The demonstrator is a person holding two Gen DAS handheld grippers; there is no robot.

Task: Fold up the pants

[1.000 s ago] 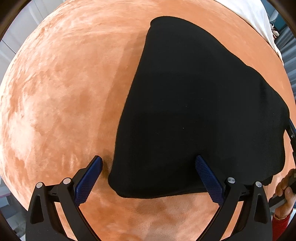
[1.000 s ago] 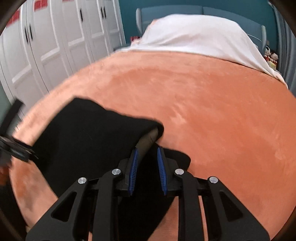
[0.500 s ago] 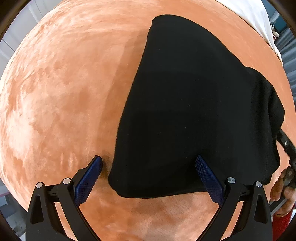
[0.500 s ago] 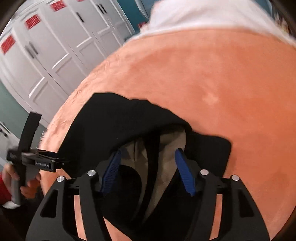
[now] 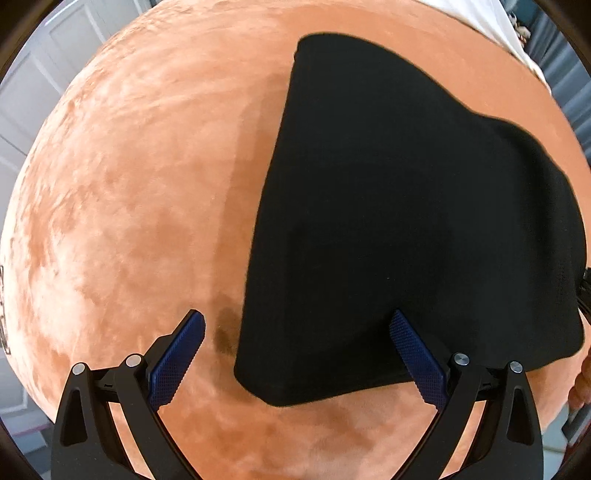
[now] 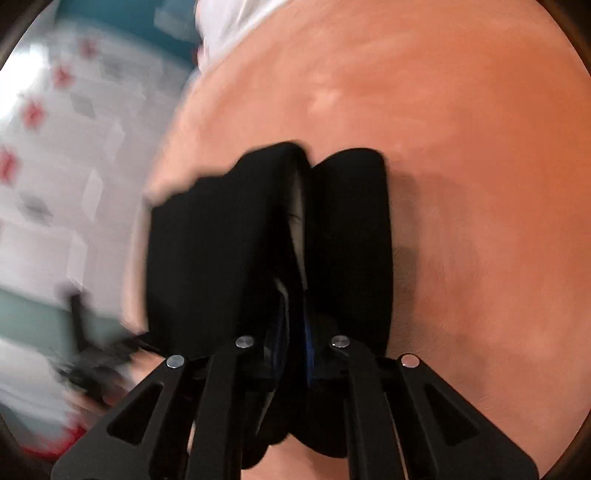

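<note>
The black pants [image 5: 406,206] lie folded on the orange plush bed cover [image 5: 129,184]. My left gripper [image 5: 295,347] is open, hovering above the near corner of the pants, with its right finger [image 5: 417,354] over the cloth and its left finger over the cover. In the blurred right wrist view my right gripper [image 6: 293,332] is shut on the edge of the pants [image 6: 229,240], which bunch up around its fingers and hide the tips. A pale inner lining shows in the fold.
A white sheet [image 5: 491,22] covers the far end of the bed. White cupboard doors [image 6: 55,147] stand to the left. The other hand and gripper handle [image 6: 85,354] show blurred at the lower left of the right wrist view.
My right gripper opened about half a second ago, then closed again on the pants edge and swung, blurring its view. The right side of the pants has shifted inward. My left gripper has stayed open and still.
</note>
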